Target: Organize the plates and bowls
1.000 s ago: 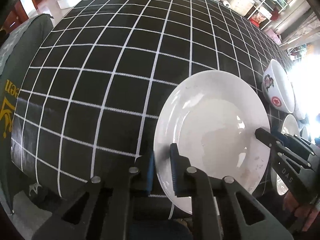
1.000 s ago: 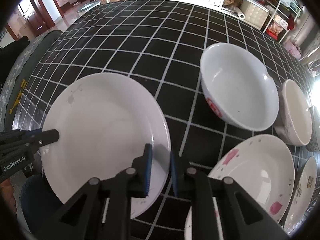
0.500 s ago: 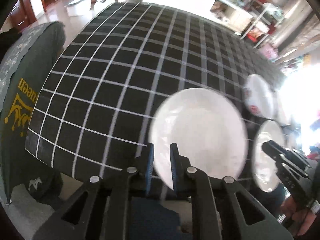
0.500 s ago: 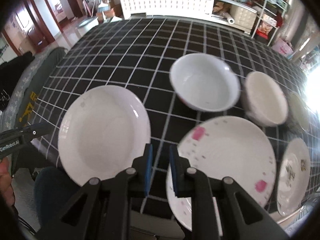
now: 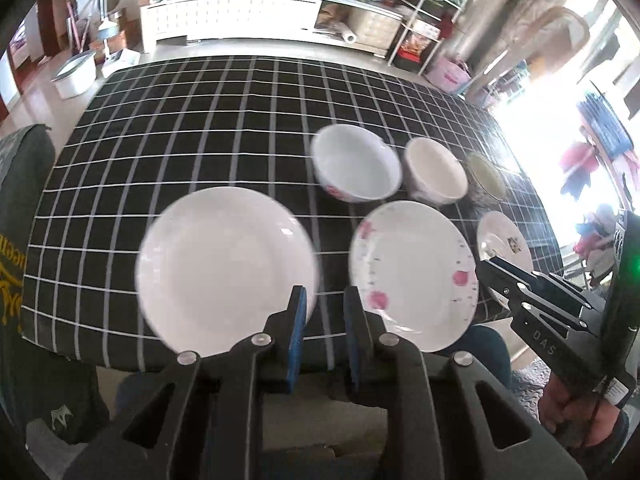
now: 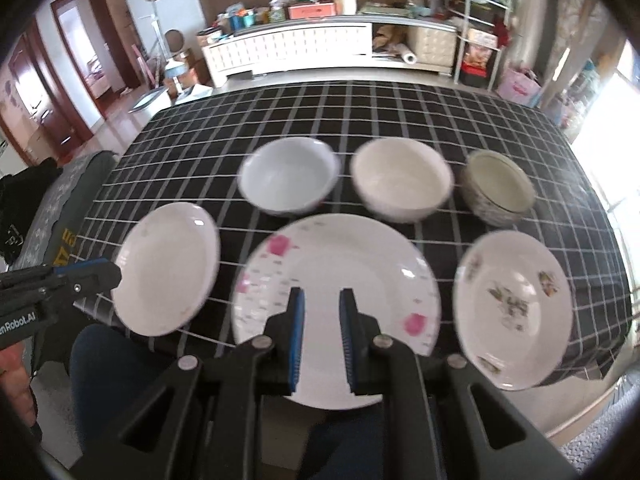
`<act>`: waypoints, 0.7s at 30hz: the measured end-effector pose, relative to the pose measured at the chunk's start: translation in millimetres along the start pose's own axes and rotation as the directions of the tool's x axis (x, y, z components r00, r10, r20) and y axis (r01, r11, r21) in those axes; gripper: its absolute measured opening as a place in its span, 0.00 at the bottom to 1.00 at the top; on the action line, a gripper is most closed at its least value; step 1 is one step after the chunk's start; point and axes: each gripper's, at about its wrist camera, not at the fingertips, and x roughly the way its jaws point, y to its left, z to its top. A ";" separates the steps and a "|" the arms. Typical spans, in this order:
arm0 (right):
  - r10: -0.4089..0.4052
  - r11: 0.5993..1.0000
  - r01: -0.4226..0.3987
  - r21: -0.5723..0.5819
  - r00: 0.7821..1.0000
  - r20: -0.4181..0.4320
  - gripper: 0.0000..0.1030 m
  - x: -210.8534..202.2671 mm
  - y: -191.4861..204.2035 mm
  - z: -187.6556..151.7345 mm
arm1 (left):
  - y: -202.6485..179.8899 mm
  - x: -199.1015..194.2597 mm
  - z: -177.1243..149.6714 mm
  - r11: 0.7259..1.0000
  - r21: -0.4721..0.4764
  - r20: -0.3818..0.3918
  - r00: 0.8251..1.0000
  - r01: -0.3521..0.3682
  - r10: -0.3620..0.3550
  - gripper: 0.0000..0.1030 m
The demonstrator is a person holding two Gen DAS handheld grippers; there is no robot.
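Presently we list three plates near, three bowls (image 6: 402,184) far, sorted by kind. Plain plate (image 5: 226,268) left, pink-flowered plate (image 6: 336,304) centre, both flat on the checked cloth (image 5: 200,120). Left gripper (image 5: 322,320), jaws just eased apart, and right gripper (image 6: 322,320) narrowly parted, both empty.

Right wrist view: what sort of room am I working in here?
Most likely a lived-in home living or dining room: a table under a black checked tablecloth, a long white cabinet crowded with household items along the far wall, and wooden doorways on the left.
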 end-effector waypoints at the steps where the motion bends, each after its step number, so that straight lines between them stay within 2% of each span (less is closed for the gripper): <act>1: -0.010 1.000 0.010 0.003 1.000 0.000 0.21 0.4 -6.6 -1.9 | -7.6 5.2 0.6 1.000 0.003 -0.006 1.000 0.003 -0.003 0.17; 3: -0.021 1.000 0.021 0.012 1.000 -0.003 0.20 3.7 -17.4 -5.1 | -15.6 17.0 2.3 1.000 0.006 -0.020 1.000 0.003 -0.002 0.17; 6: -0.028 0.999 0.028 0.024 1.000 -0.015 0.21 11.4 -33.2 -6.5 | -25.6 33.8 3.6 1.000 0.008 -0.044 0.999 0.004 -0.003 0.22; 13: -0.048 0.997 0.050 0.051 0.998 -0.045 0.21 28.1 -59.6 -14.4 | -34.8 70.3 4.9 1.000 0.013 -0.101 0.995 -0.025 0.026 0.23; 21: -0.051 0.993 0.064 0.096 0.990 -0.131 0.21 58.8 -84.3 -21.3 | -34.7 105.4 4.6 0.997 0.045 -0.145 0.987 -0.067 0.073 0.23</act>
